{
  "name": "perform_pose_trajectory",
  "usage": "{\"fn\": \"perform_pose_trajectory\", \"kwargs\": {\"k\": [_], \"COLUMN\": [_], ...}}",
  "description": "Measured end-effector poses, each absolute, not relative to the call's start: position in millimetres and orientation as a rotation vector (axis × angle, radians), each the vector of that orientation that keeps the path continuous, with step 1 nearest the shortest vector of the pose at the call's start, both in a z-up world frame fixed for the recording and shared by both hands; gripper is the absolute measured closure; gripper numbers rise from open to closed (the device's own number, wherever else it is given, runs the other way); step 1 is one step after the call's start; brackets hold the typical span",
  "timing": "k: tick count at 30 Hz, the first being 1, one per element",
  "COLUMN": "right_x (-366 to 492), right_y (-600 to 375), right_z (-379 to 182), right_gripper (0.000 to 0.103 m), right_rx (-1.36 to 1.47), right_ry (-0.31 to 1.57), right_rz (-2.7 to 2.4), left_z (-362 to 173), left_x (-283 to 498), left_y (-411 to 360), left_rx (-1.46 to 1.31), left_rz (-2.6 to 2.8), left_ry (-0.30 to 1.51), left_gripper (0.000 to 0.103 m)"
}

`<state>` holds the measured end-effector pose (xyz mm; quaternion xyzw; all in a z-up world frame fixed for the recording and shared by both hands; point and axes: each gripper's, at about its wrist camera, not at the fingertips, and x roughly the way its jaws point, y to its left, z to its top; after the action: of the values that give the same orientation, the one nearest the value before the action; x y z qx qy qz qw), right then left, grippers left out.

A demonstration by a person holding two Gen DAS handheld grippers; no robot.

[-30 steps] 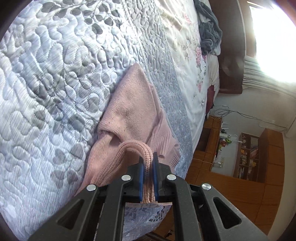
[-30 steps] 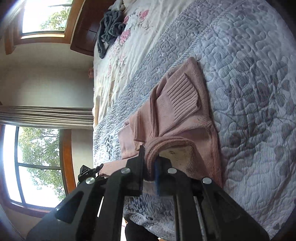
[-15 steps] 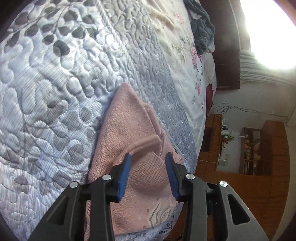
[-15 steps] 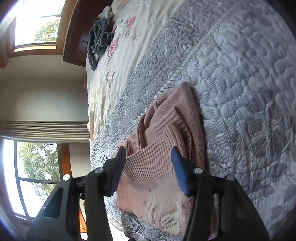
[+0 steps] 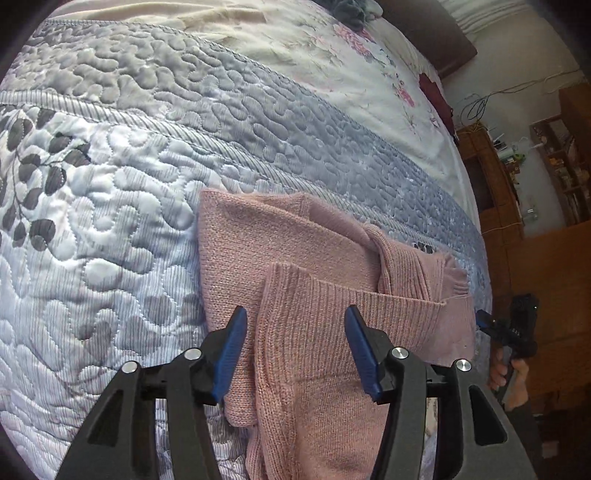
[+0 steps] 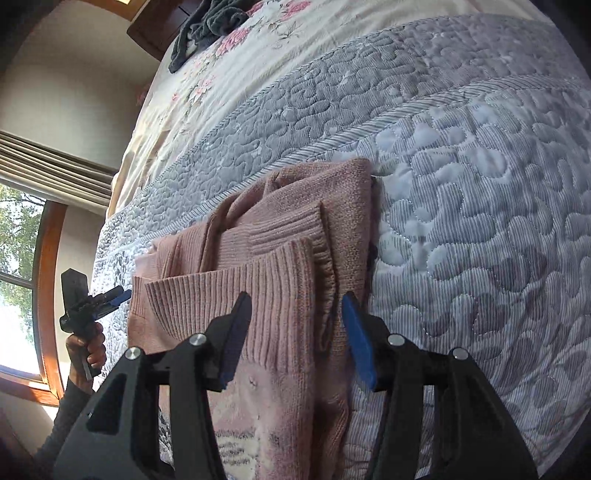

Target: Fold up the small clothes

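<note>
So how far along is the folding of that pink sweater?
Mostly done, it seems. The pink sweater lies on the quilted bedspread with its ribbed hem doubled over the body. Nothing is in hand: the left gripper and right gripper hover open above it. Left: perhaps one more fold or some smoothing; a sleeve cuff pokes out.

The near end of the pink sweater (image 5: 314,295) runs off the bottom edge in both wrist views, partly masked by the black gripper arms; a grey-and-white motif on its front (image 6: 243,443) is cut off and unreadable; the dark garment (image 6: 207,22) at the head of the bed is cropped by the top edge; items on the wooden shelves (image 5: 565,162) are too small to identify; the window (image 6: 14,258) is partly out of frame.
</note>
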<state>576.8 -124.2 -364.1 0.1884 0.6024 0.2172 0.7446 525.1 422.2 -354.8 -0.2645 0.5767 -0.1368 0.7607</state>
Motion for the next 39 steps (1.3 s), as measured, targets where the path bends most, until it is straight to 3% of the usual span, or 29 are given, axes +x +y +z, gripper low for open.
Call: {"fn": "perform_pose_trajectory", "kwargs": {"k": [5, 6, 7, 9, 11, 25, 30, 39], "right_x": [578.0, 576.9, 574.9, 570.4, 565.4, 544.8, 583.7, 654.5], "right_y": [-115.8, -113.5, -111.4, -108.6, -110.1, -98.1, -96.4, -100.4], "right_z": [-365.2, -363.6, -362.6, -360.5, -355.5, -257.7, -247.5, -292.3], "right_gripper": [0.053, 0.06, 0.064, 0.082, 0.092, 0.096, 0.096, 0.096], "right_rx": [0.36, 0.351, 0.339, 0.31, 0.298, 0.21, 0.215, 0.276], "right_ry": [1.309, 1.303, 1.299, 1.279, 1.257, 1.029, 1.024, 1.1], "right_rz": [0.488, 0.488, 0.487, 0.477, 0.469, 0.484, 0.45, 0.342], "left_z": [-359.1, -359.7, -361.1, -359.1, -352.4, -237.6, -243.6, -298.6], "left_x": [521.6, 520.0, 518.9, 514.7, 510.0, 489.7, 530.7, 605.5], "left_y": [412.8, 411.9, 410.1, 409.2, 409.4, 425.5, 429.5, 443.1], "left_rx": [-0.517, -0.511, -0.503, -0.492, -0.499, -0.511, -0.523, -0.568], "left_rz": [-0.305, -0.308, -0.314, -0.307, -0.304, -0.388, -0.35, -0.26], "left_ry": [1.255, 1.251, 1.255, 1.224, 1.184, 0.87, 0.904, 1.038], "left_gripper": [0.051, 0.065, 0.09, 0.093, 0.094, 0.095, 0.095, 0.095]}}
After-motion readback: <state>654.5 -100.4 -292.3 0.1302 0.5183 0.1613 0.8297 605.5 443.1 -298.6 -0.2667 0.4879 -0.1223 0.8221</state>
